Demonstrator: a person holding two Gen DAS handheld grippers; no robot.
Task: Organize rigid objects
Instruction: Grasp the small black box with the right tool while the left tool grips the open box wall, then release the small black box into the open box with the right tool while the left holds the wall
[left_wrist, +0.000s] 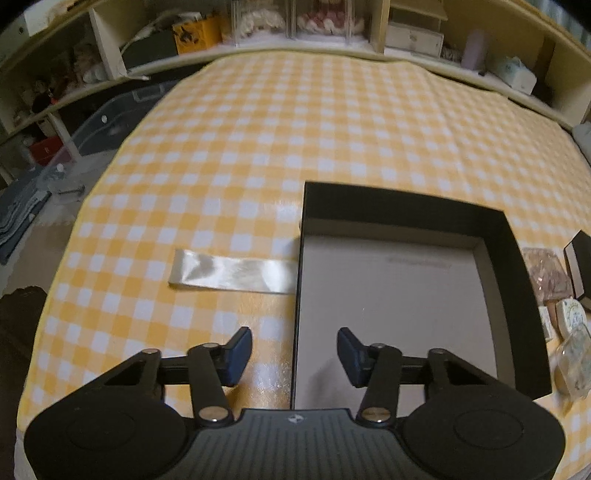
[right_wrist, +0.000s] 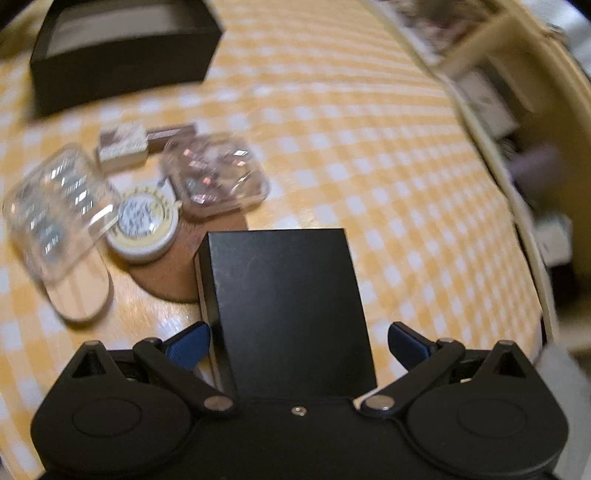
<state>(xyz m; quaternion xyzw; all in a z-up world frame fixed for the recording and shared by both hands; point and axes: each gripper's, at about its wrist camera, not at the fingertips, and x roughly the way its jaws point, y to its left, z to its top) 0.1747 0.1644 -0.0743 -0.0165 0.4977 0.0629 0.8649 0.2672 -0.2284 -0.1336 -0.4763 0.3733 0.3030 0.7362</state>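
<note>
An open black box with a grey floor sits on the yellow checked tablecloth; it also shows far left in the right wrist view. My left gripper is open and empty, hovering over the box's near left wall. My right gripper is open, with a small black box between its fingers; the left finger is at its side, the right finger stands apart. Beside it lie a round white tin, two clear plastic cases, a small patterned box and a brown coaster.
A cream satin ribbon lies flat left of the big box. Shelves with clutter run along the table's far edge. The small items also show at the right edge of the left wrist view. A pale oval piece lies under one case.
</note>
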